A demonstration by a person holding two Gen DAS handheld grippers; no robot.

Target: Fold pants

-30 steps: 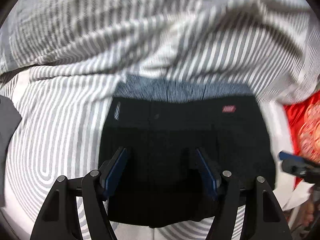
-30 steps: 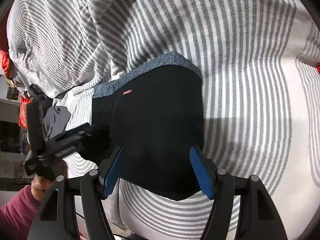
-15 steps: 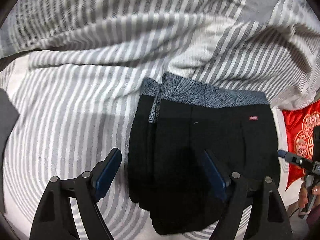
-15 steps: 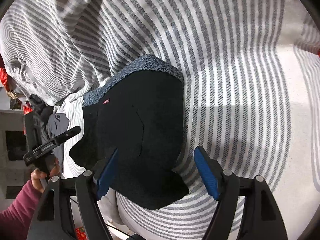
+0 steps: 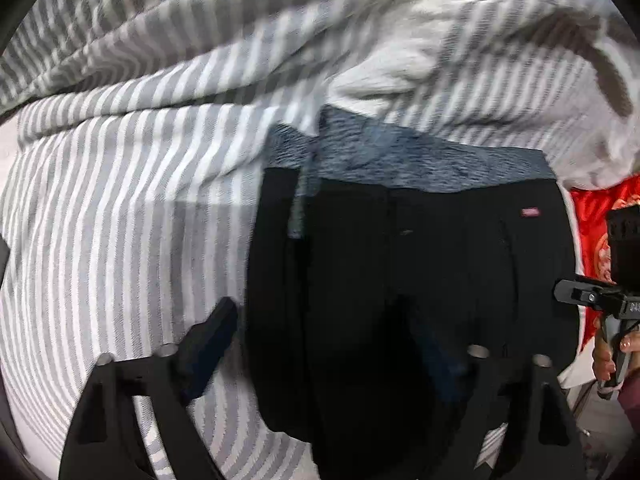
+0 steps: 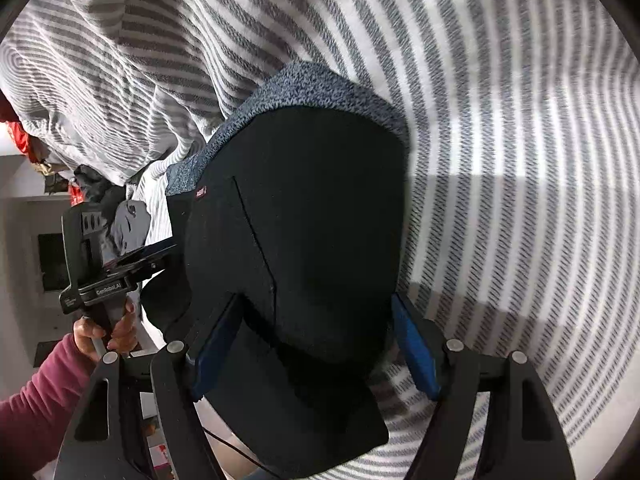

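Observation:
Black pants (image 5: 400,280) with a blue-grey heathered waistband (image 5: 400,160) and a small red label (image 5: 530,212) lie folded on the striped bed. My left gripper (image 5: 320,332) is open, its jaws wide over the pants' lower left edge, holding nothing. In the right wrist view the pants (image 6: 312,220) form a folded dark bundle. My right gripper (image 6: 316,336) is open, its blue pads either side of the bundle's near end. The left gripper (image 6: 132,260) shows there at the pants' left side.
A grey-and-white striped sheet (image 5: 120,200) covers the bed, with a bunched striped duvet (image 5: 360,40) behind the pants. A red cushion (image 5: 596,216) lies at the right. Dark and grey clothes (image 6: 124,216) sit at the bed's far left. The right gripper (image 5: 600,300) shows at right.
Both grippers have moved closer to the pants. The pants fill more of both views; the right gripper's jaws now straddle the bundle's near end.

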